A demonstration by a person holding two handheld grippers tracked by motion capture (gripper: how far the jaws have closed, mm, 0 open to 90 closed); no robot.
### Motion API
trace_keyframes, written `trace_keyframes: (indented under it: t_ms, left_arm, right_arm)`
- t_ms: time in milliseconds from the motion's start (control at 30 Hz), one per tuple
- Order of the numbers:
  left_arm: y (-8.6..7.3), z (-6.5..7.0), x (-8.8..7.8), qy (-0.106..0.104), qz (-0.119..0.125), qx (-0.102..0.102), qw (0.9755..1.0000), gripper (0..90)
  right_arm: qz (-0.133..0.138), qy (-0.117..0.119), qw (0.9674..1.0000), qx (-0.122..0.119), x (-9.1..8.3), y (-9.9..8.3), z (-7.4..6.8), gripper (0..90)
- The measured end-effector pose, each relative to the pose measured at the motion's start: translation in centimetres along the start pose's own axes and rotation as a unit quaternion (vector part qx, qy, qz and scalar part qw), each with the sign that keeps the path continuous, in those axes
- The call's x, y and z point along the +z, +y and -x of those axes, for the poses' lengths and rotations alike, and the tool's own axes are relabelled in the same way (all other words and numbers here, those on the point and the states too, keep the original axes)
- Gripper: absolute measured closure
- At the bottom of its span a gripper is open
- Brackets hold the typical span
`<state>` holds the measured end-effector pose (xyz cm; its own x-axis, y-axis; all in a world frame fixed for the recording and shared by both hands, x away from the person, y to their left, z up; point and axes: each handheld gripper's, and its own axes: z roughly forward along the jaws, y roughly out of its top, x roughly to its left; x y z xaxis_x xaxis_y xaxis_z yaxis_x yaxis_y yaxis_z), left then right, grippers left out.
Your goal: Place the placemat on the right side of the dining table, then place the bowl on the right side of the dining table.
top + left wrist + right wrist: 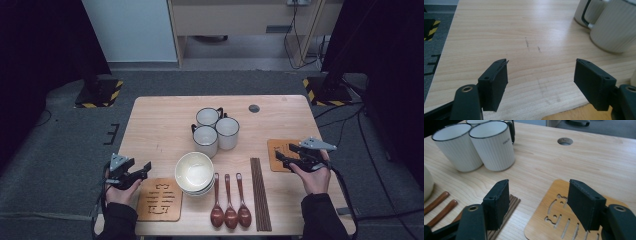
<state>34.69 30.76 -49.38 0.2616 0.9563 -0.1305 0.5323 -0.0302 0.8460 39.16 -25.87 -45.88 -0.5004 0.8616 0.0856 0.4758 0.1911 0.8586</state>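
My left gripper [146,168] hovers over the table's front left corner, open, with bare wood between its jaws [541,66]. My right gripper [281,155] stands open above a wooden trivet [276,146] at the right; its jaws [539,186] hold nothing, and the trivet [559,220] lies under them. Three white ribbed mugs [215,130] cluster mid-table; they sit ahead right in the left gripper view [616,27] and far left in the right gripper view [474,145].
Stacked cream bowls [194,172] sit front centre. To their right lie three brown spoons [230,200] and a bundle of dark chopsticks [260,192]. A second trivet [160,200] lies beside my left hand. A round hole [254,108] marks the far tabletop.
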Motion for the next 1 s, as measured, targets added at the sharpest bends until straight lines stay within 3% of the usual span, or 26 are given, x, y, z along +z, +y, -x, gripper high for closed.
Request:
trace_keyframes:
  t_ms: [567, 633, 1000]
  left_arm:
    - [2.2, 1.6, -2.1, -0.028, 0.049, 0.009, 0.9983, 27.2]
    - [2.4, 1.8, -2.2, -0.031, 0.052, 0.011, 0.9981, 28.0]
    - [3.1, 3.3, -2.7, -0.044, 0.057, 0.02, 0.9972, 29.7]
  right_arm:
    - [0.03, 0.036, 0.9988, -0.013, -0.9, 2.3, -2.2, 35.7]
    - [0.037, 0.045, 0.9983, -0.006, -0.9, 2.4, -2.4, 36.5]
    - [0.034, 0.059, 0.9972, -0.03, -0.8, 3.6, -4.0, 38.3]
